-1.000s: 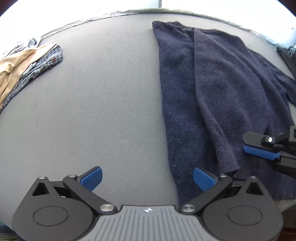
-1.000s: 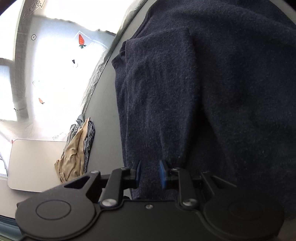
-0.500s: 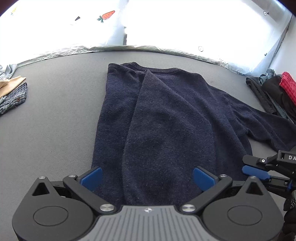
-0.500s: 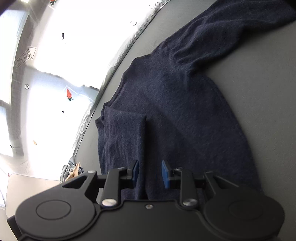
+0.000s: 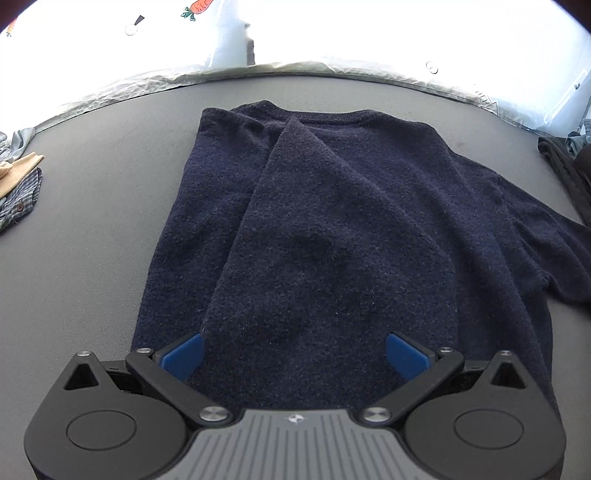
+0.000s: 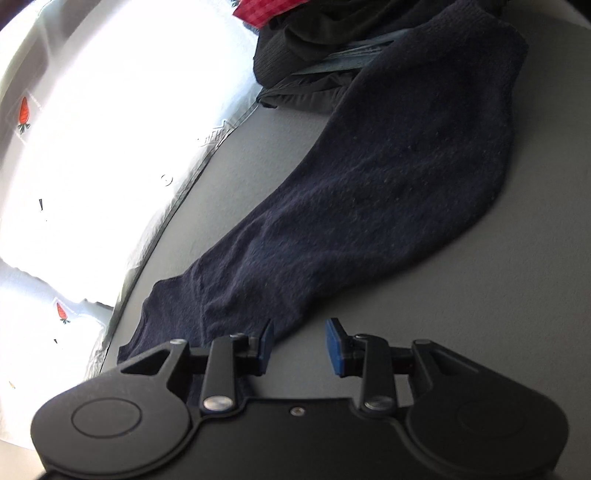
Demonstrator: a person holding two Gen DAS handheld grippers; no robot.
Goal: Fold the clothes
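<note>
A navy knit sweater [image 5: 325, 229] lies flat on the grey table [image 5: 92, 229], its left sleeve folded over the body and its right sleeve stretched out to the right. My left gripper [image 5: 293, 354] hovers over the sweater's near hem, open wide, nothing between its blue pads. In the right wrist view the outstretched sleeve [image 6: 369, 206] runs from lower left to upper right across the table [image 6: 498, 302]. My right gripper [image 6: 300, 349] is beside the sleeve's base; its jaws are opening with only bare table between them.
A pile of folded shirts, tan and plaid [image 5: 18, 184], sits at the table's left edge. Dark clothes with a red checked piece [image 6: 314, 55] are heaped at the sleeve's far end. A bright curtain with carrot prints [image 5: 199, 7] hangs behind the table.
Both cameras swung right. My left gripper came over the sweater's hem from the bare table. My right gripper left the sweater body, widened and now faces the outstretched sleeve.
</note>
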